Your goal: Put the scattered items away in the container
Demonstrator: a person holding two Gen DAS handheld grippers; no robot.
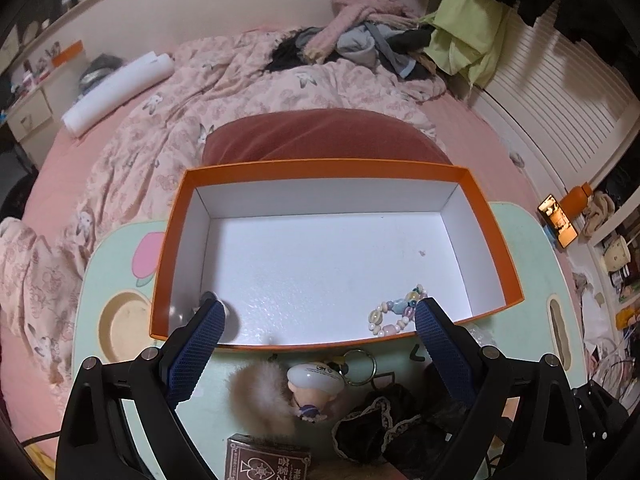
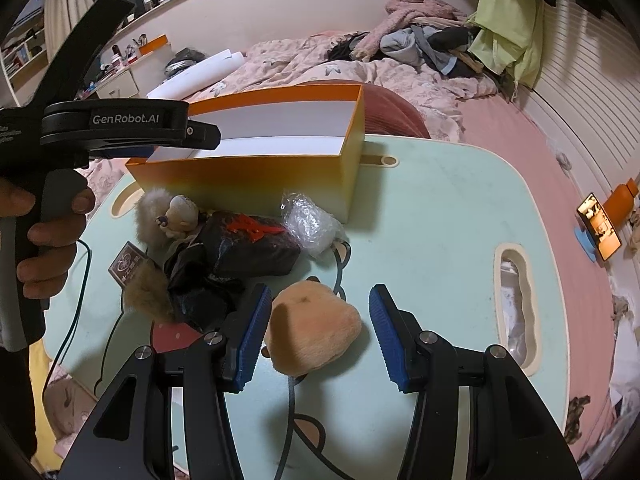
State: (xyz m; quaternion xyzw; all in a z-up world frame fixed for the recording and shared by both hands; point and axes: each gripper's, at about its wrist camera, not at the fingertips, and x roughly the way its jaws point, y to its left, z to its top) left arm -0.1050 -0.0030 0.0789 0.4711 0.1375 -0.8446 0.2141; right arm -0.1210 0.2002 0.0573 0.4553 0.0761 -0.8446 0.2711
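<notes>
Pale green lap table [image 2: 420, 216] on a bed — orange box [image 2: 260, 176] at its far side. Right gripper [image 2: 318, 330] straddles a soft tan plush [image 2: 312, 332], jaws half open, pads not pressing. Left gripper [image 1: 320, 320] hangs open and empty over the box. Plush looks light, squashy — best pinched across its middle.

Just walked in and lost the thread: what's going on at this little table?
A person is tidying trinkets into the orange box. The left hand-held gripper hangs open over its near edge; only a bead bracelet lies inside. The right hand-held gripper stands open around a tan plush, not gripping it.
</notes>
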